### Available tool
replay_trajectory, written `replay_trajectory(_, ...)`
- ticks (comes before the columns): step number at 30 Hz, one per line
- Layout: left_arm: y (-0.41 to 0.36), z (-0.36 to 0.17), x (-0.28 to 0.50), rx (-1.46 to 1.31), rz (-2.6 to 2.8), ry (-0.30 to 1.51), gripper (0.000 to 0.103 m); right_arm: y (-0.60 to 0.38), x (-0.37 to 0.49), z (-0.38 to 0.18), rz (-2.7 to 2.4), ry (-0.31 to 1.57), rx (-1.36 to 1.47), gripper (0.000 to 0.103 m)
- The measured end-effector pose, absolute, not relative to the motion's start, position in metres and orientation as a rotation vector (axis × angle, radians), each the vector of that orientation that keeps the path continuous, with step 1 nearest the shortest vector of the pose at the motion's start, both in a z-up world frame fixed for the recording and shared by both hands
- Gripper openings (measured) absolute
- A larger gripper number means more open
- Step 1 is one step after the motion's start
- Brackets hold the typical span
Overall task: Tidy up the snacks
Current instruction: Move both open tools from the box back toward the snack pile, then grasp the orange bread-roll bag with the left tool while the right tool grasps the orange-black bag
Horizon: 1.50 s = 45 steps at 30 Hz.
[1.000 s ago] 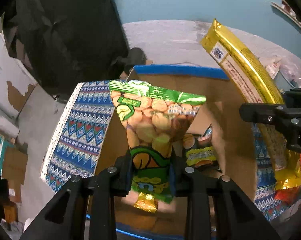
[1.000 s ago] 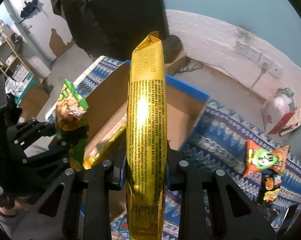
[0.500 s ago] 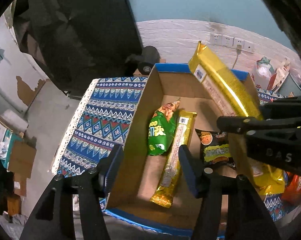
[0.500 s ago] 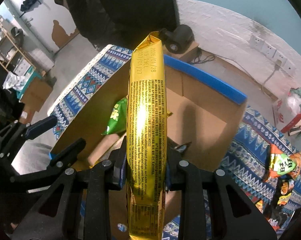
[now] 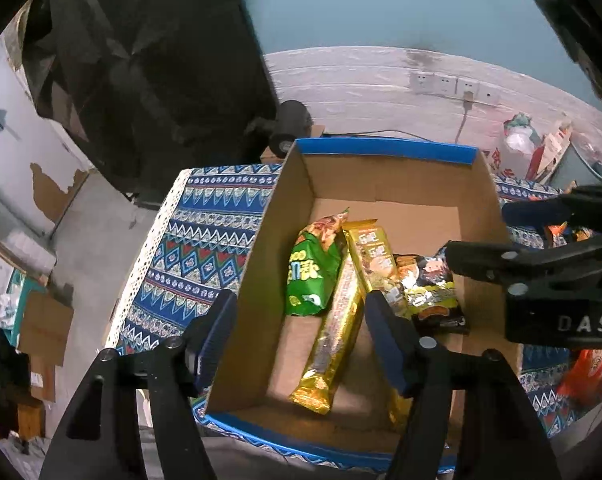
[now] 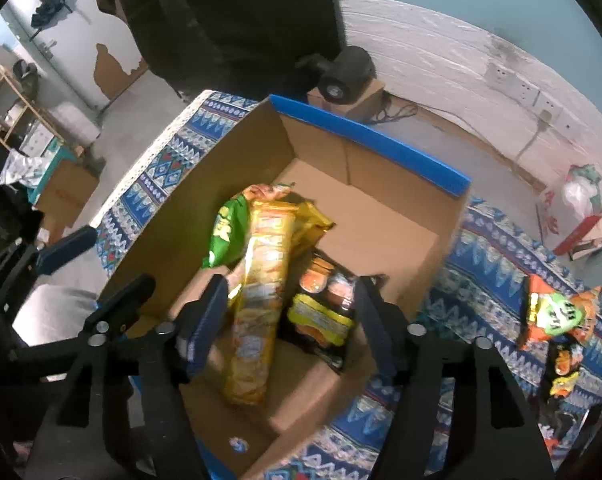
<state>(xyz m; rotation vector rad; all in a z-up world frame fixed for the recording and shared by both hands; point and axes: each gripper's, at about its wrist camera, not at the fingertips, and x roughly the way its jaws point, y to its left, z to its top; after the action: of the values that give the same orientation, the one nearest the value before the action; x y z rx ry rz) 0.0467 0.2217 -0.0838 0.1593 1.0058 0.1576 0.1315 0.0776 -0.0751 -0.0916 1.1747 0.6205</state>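
Snacks are seen lying in a cardboard box (image 5: 385,184) set on a patterned cloth (image 5: 205,248).

Inside the box, a long gold packet (image 6: 261,300) is laid flat, its long axis running from the near wall toward the far blue-edged wall. A second gold packet (image 5: 333,332) is crossed under it at a slant. A green bag (image 5: 311,270) is laid at their left, a dark pouch (image 5: 433,292) at their right. An orange bag (image 6: 557,312) is left on the cloth, right of the box. Above the box, the left gripper (image 5: 301,340) and right gripper (image 6: 289,320) are held spread with nothing grasped, their jaws having just been opening.
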Motion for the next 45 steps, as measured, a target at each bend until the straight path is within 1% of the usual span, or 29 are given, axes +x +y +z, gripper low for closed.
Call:
replay_trajectory(1, 0.219, -0.084, 0.046, 0.160, 0.147, 1.008, 0.067, 0.074, 0.130, -0.073, 0.607, 1.166, -0.106, 0.075)
replay_trajectory(4, 0.210, -0.082, 0.044, 0.158, 0.120, 1.013, 0.068, 0.059, 0.124, -0.068, 0.573, 1.146, -0.129, 0.080)
replay_trajectory(8, 0.199, -0.078, 0.041, 0.171, 0.106, 1.004, 0.072, 0.037, 0.120, -0.062, 0.528, 1.140, -0.135, 0.080)
replay_trajectory(20, 0.155, -0.082, 0.037, 0.164, 0.003, 1.038, 0.073, -0.040, 0.097, -0.047, 0.435, 1.119, -0.146, 0.080)
replay_trajectory(33, 0.061, -0.081, 0.026, 0.245, -0.171, 1.046, 0.076, -0.149, 0.070, -0.054, 0.332, 1.147, -0.044, 0.080)
replay_trajectory(39, 0.021, -0.086, 0.019, 0.293, -0.236, 1.057, 0.077, -0.200, 0.053, -0.060, 0.268, 1.159, 0.006, 0.080)
replay_trajectory(41, 0.007, -0.089, 0.016, 0.299, -0.260, 1.064, 0.080, -0.213, 0.047, -0.062, 0.248, 1.163, 0.015, 0.080)
replay_trajectory(45, -0.022, -0.096, 0.008, 0.297, -0.324, 1.092, 0.080, -0.237, 0.035, -0.071, 0.216, 1.174, 0.029, 0.080)
